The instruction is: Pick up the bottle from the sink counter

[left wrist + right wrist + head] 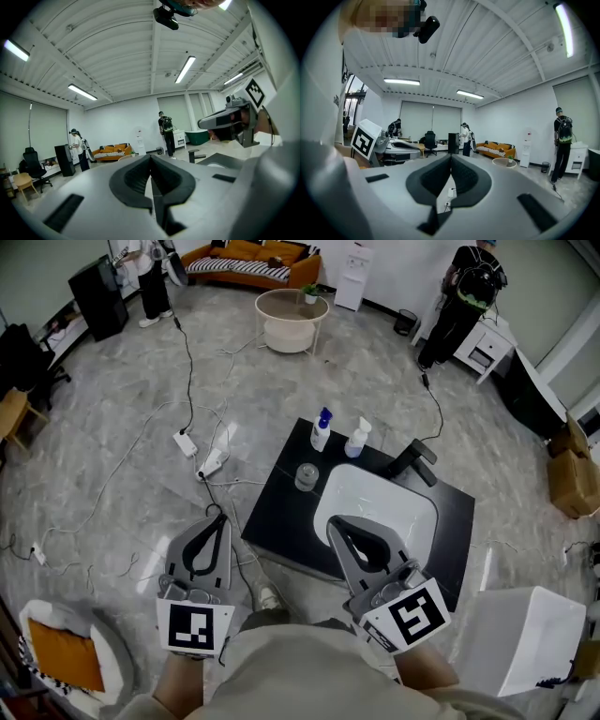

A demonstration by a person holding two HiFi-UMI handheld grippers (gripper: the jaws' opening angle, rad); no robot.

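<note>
Black counter (pixel 281 512) bears bottle (pixel 322 430) | left tongs (pixel 217 516) closed, empty; right tongs (pixel 335 524) closed, empty

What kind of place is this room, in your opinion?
Probably a studio or lab staged like a home, not a real bathroom: the sink counter stands alone in the open, a power strip lies near it, and a sofa stands far behind.

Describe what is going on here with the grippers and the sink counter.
A person holds the left gripper and the right gripper, both shut and empty, near the black sink counter. On it stand a blue-capped bottle, a white-capped bottle, a glass and a tap, all untouched.
</note>
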